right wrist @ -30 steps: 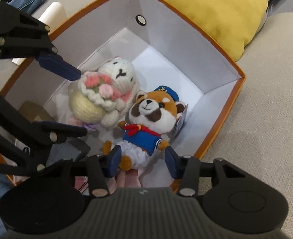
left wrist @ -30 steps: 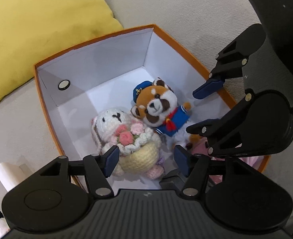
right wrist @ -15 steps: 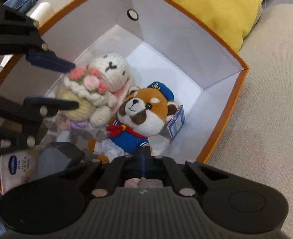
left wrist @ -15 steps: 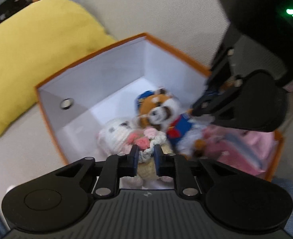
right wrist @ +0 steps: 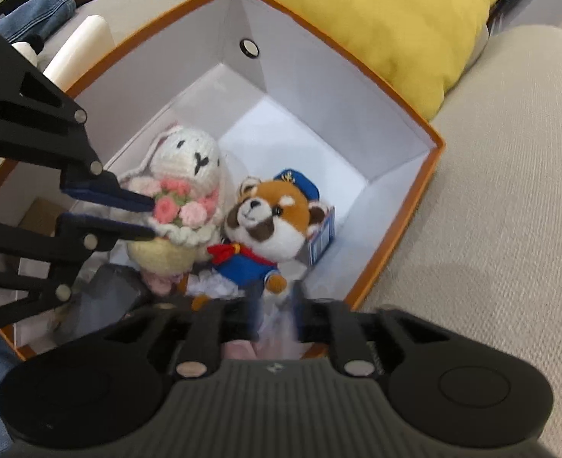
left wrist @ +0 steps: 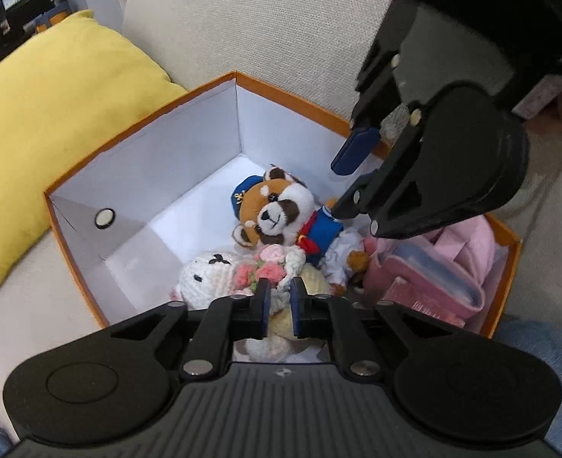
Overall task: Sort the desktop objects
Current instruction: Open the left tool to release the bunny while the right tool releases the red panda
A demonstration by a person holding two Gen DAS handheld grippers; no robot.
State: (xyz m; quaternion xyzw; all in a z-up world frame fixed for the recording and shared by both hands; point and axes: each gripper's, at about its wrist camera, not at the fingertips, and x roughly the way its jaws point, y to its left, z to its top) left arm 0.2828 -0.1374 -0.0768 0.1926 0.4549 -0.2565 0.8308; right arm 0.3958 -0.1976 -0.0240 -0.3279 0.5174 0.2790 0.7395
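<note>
A beige sofa (left wrist: 281, 30) carries a yellow cushion (left wrist: 52, 114) and, just beside it, an open box (right wrist: 407, 206) with orange edges and white walls. Inside the box two soft toys lie side by side, touching. The crocheted white rabbit (right wrist: 185, 206) lies on its back with its long axis running from the near wall toward the far corner, head at the far end, face up, a bunch of pink knitted flowers on its chest. The red panda toy (right wrist: 265, 229) in a blue sailor suit lies to its right in the right wrist view, roughly parallel, head far and capped in blue, a paper tag by its ear. Pink cloth (left wrist: 452, 263) fills the near right part of the box in the left wrist view. The left gripper (left wrist: 279, 301) has its fingers pinched on the rabbit's white ruffle under the flowers. The right gripper (right wrist: 277, 315) has just been opening; its blurred fingers stand slightly apart over the panda's feet, and no hold can be told.
</note>
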